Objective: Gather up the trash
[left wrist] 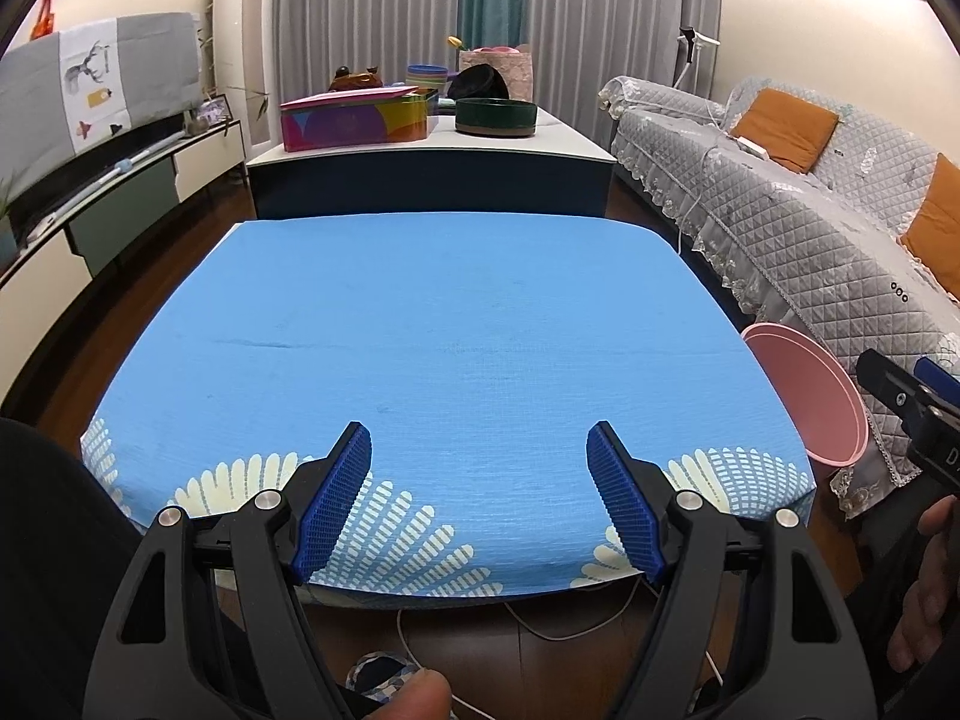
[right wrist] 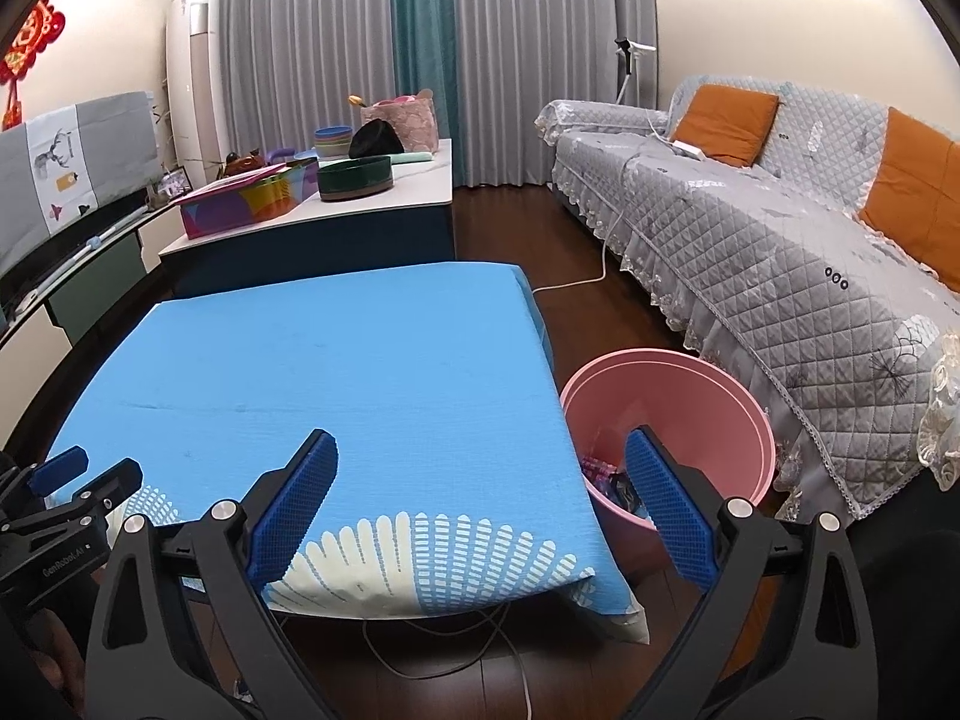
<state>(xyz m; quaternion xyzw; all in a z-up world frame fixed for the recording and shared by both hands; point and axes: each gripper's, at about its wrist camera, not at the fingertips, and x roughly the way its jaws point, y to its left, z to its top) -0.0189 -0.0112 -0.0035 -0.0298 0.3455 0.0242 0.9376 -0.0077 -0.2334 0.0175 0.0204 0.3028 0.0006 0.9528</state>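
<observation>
The trash (right wrist: 606,477) lies at the bottom of the pink bin (right wrist: 708,372), at about four o'clock in the right wrist view: a small heap of crumpled wrappers, pinkish and dark, half hidden behind the right gripper's fingers and too small to sort out. The bin stands on the floor just beside the table's right edge. The blue cloth (left wrist: 456,324) over the table shows no litter at all, so collection looks about finished.

The right gripper (right wrist: 480,504) is spread wide and empty, straddling the cloth's corner and the bin's rim. The left gripper (left wrist: 477,498) is likewise released, hovering over the near edge at six o'clock.

Risks: a finger could catch the loose overhanging cloth and drag it, or knock the light bin over. White cords (right wrist: 432,654) trail under the table and could snag.
</observation>
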